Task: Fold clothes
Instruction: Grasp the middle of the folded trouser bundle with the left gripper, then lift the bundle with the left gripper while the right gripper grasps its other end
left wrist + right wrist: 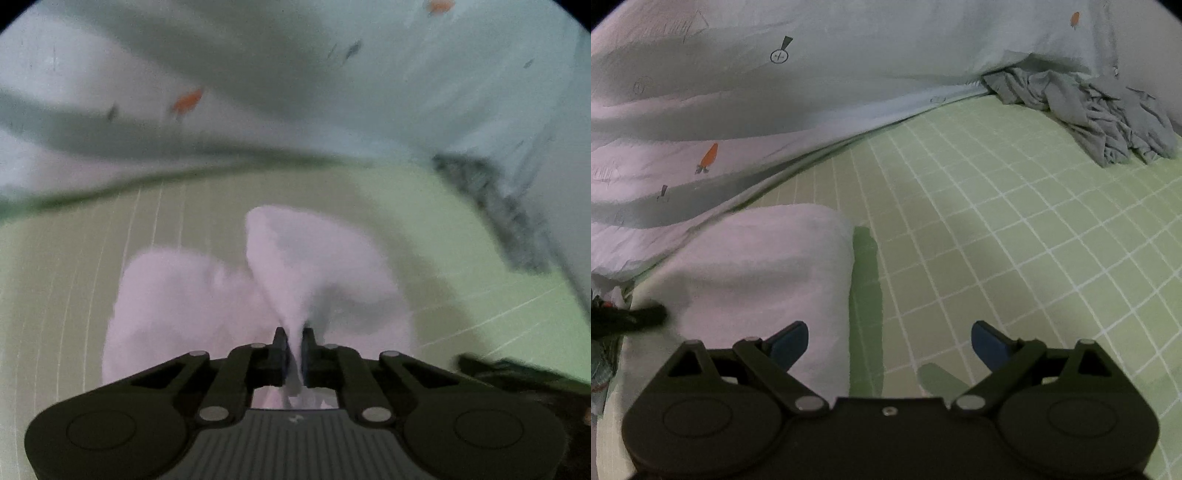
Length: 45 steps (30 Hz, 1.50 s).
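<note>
**White garment folded, left gripper clamped on its edge**

The left gripper (293,338) was pinched on a bunched edge of the white garment (207,295), which spread toward twelve o'clock over the green checked sheet (74,277). The right gripper (889,341) hovered with fingers spread wide and empty, the white garment (750,266) at its ten o'clock, apparently already folded. A crumpled grey garment (1089,107) lay at two o'clock by the carrot-print duvet (812,74), seemingly unfolded and left to do.

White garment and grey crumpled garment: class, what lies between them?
Only bare green checked sheet separates the white garment from the grey crumpled garment, in the right wrist view.
</note>
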{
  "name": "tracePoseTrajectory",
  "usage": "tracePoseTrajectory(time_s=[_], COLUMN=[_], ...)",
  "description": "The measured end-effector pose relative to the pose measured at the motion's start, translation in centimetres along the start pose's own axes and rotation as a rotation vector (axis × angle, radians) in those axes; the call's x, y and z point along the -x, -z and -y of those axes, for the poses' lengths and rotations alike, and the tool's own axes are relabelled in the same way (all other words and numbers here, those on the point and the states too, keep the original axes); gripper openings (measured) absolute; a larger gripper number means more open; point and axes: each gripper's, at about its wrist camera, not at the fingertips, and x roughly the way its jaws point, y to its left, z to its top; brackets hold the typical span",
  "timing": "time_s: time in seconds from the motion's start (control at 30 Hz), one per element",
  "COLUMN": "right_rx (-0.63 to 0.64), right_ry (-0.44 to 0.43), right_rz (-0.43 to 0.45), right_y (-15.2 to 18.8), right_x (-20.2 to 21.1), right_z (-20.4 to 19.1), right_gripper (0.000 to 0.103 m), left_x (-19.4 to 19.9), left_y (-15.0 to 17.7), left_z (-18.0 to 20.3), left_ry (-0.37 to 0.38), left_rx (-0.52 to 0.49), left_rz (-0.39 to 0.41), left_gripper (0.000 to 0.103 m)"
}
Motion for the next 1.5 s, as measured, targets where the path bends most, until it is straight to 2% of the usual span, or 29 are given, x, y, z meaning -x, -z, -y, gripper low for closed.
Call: tracePoseTrajectory(time_s=[0.1,0.2,0.3,0.37,0.4,0.47,0.5,0.57,0.6,0.67,0.73,0.97,1.23,1.3,1.33,1.37,1.4,1.47,1.5], right_rx=[-0.001,0.018,0.060,0.090,0.104,0.128,0.139,0.158,0.171,0.190,0.203,0.203,0.107,0.066,0.053,0.040,0.016,0.006,0.019], right_ry=[-0.008,-0.022,-0.034,-0.039,-0.041,-0.044,-0.044,-0.042,-0.045,-0.054,-0.064,-0.086,-0.155,-0.169,-0.179,-0.191,-0.218,-0.253,-0.261], right_rz=[0.020,0.029,0.019,-0.003,-0.018,-0.050,-0.067,-0.084,-0.086,-0.094,-0.105,-0.138,-0.202,-0.228,-0.246,-0.264,-0.282,-0.286,-0.274], right_y=[-0.4,-0.5,0.0,0.6,0.9,1.4,1.7,1.8,1.9,2.0,2.1,1.8,1.8,1.8,1.7,1.6,1.3,1.2,1.2], right_x=[0.0,-0.1,-0.4,-0.7,-0.9,-1.4,-1.6,-1.7,-1.6,-1.7,-2.1,-4.5,-8.1,-9.0,-9.2,-9.5,-9.6,-9.1,-8.6], right_z=[-0.6,-1.6,-3.0,-3.9,-4.3,-5.0,-5.4,-6.1,-6.5,-7.2,-7.9,-10.2,-11.5,-11.4,-11.3,-11.1,-10.8,-10.5,-10.6], right_gripper=[0.096,0.096,0.096,0.096,0.096,0.096,0.096,0.096,0.096,0.098,0.099,0.103,0.103,0.103,0.103,0.102,0.095,0.082,0.068], left_x=[3.8,6.5,6.2,4.4,3.2,1.1,0.5,0.2,0.3,0.5,0.0,-1.7,-5.3,-5.9,-6.1,-6.3,-6.3,-6.0,-5.6], left_y=[-1.2,-1.5,0.2,2.6,4.1,6.9,7.5,8.0,8.0,7.6,7.6,7.7,7.8,7.8,7.8,7.8,7.9,8.0,7.9], left_z=[0.1,-1.8,-6.2,-9.4,-11.1,-13.8,-14.3,-14.9,-15.1,-15.1,-15.5,-18.1,-19.6,-19.7,-19.8,-19.8,-19.9,-19.2,-18.6], left_ry=[0.017,0.007,-0.058,-0.117,-0.114,-0.103,-0.100,-0.093,-0.090,-0.104,-0.118,0.000,0.206,0.248,0.272,0.292,0.296,0.291,0.277], left_rx=[-0.016,0.017,0.116,0.194,0.248,0.329,0.350,0.376,0.379,0.344,0.306,0.336,0.395,0.427,0.444,0.463,0.480,0.462,0.441], left_rz=[0.091,0.135,0.095,0.024,0.002,-0.037,-0.042,-0.038,-0.031,-0.023,-0.040,-0.099,-0.171,-0.175,-0.173,-0.171,-0.164,-0.140,-0.123], left_gripper=[0.008,0.008,0.008,0.009,0.010,0.021,0.023,0.037,0.041,0.064,0.076,0.087,0.089,0.085,0.072,0.063,0.062,0.049,0.045])
